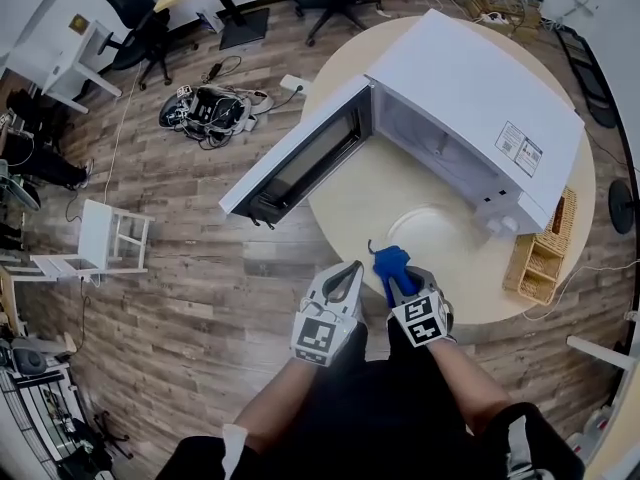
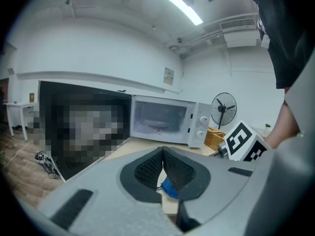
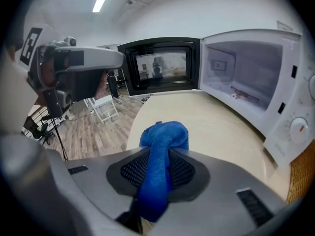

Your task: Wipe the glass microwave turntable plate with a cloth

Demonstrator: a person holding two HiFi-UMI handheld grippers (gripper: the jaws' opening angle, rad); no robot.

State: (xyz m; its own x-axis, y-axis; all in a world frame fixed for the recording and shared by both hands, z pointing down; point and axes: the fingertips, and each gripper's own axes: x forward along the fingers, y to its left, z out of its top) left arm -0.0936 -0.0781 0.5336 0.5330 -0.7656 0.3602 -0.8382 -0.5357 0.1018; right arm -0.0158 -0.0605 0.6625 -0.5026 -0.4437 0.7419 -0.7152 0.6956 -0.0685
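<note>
Right gripper [image 3: 161, 156]: jaws pinch the bunched blue cloth [image 3: 165, 134], with a wad left proud in front to serve as the wiping face
Left gripper [image 2: 163, 151]: jaws pressed together, empty, idle beside the right
Clear glass turntable plate [image 1: 432, 230]: flat on the round beige table [image 1: 390, 188], outside the open white microwave [image 1: 470, 108], within reach, cloth near its rim

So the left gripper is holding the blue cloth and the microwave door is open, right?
Not quite. The right gripper view shows the blue cloth pinched in the right gripper, not the left gripper. The microwave door is indeed open.
</note>
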